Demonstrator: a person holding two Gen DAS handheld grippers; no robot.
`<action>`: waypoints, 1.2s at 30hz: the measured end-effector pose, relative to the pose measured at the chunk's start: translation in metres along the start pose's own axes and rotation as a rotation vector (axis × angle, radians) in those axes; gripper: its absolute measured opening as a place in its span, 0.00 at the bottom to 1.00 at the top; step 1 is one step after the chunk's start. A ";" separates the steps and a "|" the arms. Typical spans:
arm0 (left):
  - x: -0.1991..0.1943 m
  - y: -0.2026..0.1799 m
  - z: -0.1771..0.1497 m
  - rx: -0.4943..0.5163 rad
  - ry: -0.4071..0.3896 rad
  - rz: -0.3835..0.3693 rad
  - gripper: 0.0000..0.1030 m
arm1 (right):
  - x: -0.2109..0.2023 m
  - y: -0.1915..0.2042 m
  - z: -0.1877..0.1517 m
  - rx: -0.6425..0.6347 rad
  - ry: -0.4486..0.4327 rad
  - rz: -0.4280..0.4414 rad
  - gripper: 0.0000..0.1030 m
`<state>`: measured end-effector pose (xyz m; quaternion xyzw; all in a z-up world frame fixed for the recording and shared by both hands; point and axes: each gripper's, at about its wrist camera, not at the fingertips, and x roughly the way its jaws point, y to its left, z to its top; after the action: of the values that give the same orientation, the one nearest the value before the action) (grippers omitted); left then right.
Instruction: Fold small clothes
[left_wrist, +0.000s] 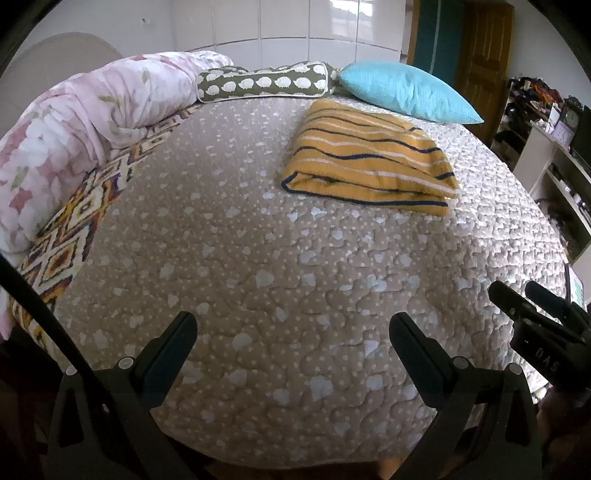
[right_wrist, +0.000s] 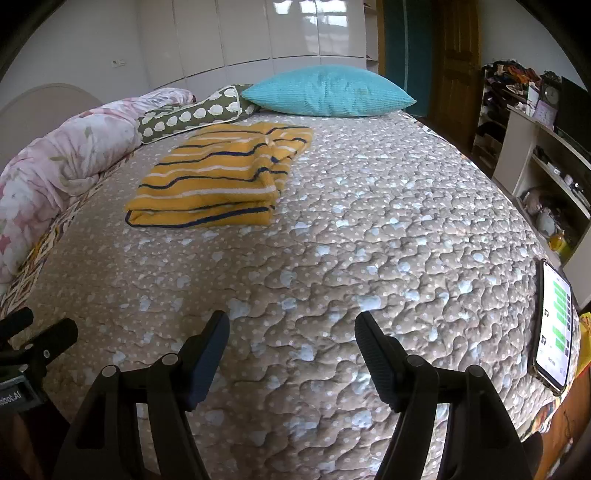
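Folded striped garment (right_wrist: 218, 177) mid-quilt (right_wrist: 369, 240)

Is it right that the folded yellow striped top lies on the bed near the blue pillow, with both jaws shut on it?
Not quite. The top does lie folded on the bed near the blue pillow, but both wrist views show the left gripper and right gripper open, well short of it.

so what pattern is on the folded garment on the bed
Mustard yellow with white and navy stripes; the folded garment shows best in the right wrist view.
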<state>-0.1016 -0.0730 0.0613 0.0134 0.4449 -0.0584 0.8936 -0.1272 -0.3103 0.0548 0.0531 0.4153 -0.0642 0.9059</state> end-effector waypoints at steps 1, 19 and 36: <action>0.001 0.000 0.000 -0.002 0.003 -0.001 1.00 | 0.000 0.000 0.000 0.000 0.000 0.000 0.73; 0.021 0.000 -0.007 -0.005 0.071 0.002 1.00 | 0.008 -0.004 -0.003 0.003 0.018 -0.013 0.74; 0.046 0.006 -0.016 -0.020 0.147 -0.003 1.00 | 0.015 -0.005 -0.006 -0.001 0.029 -0.020 0.74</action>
<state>-0.0858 -0.0705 0.0148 0.0079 0.5100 -0.0542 0.8584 -0.1225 -0.3154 0.0389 0.0493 0.4291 -0.0723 0.8990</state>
